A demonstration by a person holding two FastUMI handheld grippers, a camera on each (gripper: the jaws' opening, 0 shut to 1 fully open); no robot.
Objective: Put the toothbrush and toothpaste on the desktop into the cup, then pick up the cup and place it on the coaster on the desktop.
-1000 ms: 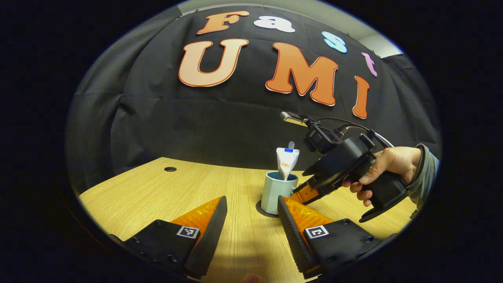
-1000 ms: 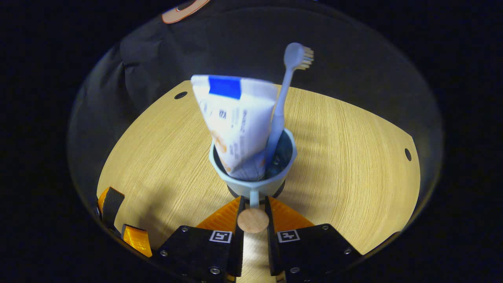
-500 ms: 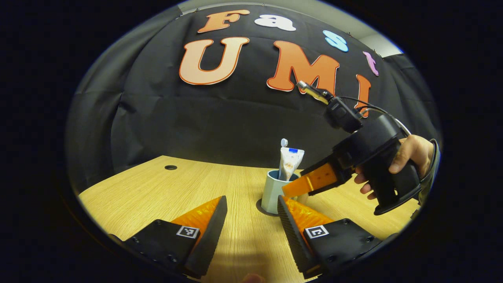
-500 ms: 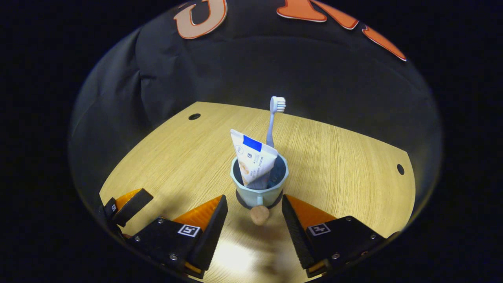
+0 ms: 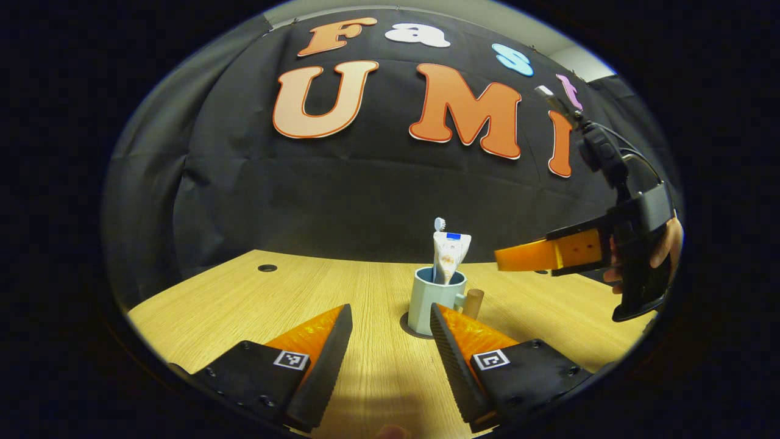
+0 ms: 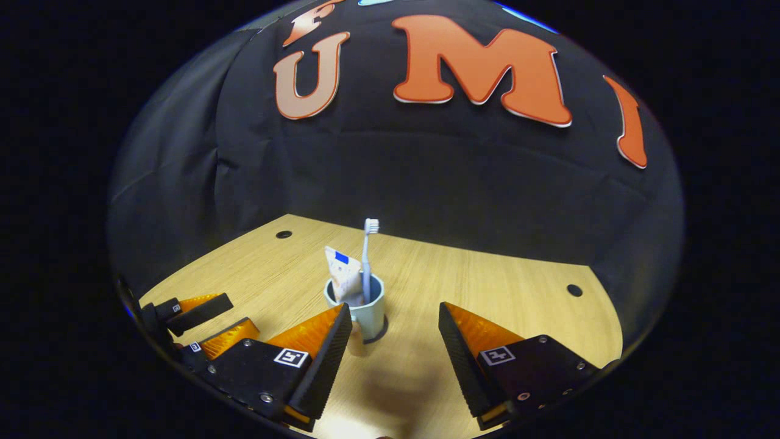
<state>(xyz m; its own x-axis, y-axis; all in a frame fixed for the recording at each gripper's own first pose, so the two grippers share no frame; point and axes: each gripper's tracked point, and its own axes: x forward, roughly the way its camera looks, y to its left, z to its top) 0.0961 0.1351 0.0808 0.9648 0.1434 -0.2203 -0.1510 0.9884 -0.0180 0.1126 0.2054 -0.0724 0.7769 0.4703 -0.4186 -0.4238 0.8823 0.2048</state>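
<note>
Cup [image 5: 430,300] sitting on coaster [image 5: 407,326] with toothbrush [image 6: 367,259] and toothpaste [image 5: 450,256] inside; both grippers, left gripper [image 5: 390,347] and right gripper [image 6: 395,347], spread wide, gripping nothing.

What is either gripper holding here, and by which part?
Nothing. The left gripper and right gripper are open; the cup stands free.

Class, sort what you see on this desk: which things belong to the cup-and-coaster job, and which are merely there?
Belonging to the job:
cup
toothbrush
toothpaste tube
coaster

Merely there:
desk
cable hole
second cable hole
</note>
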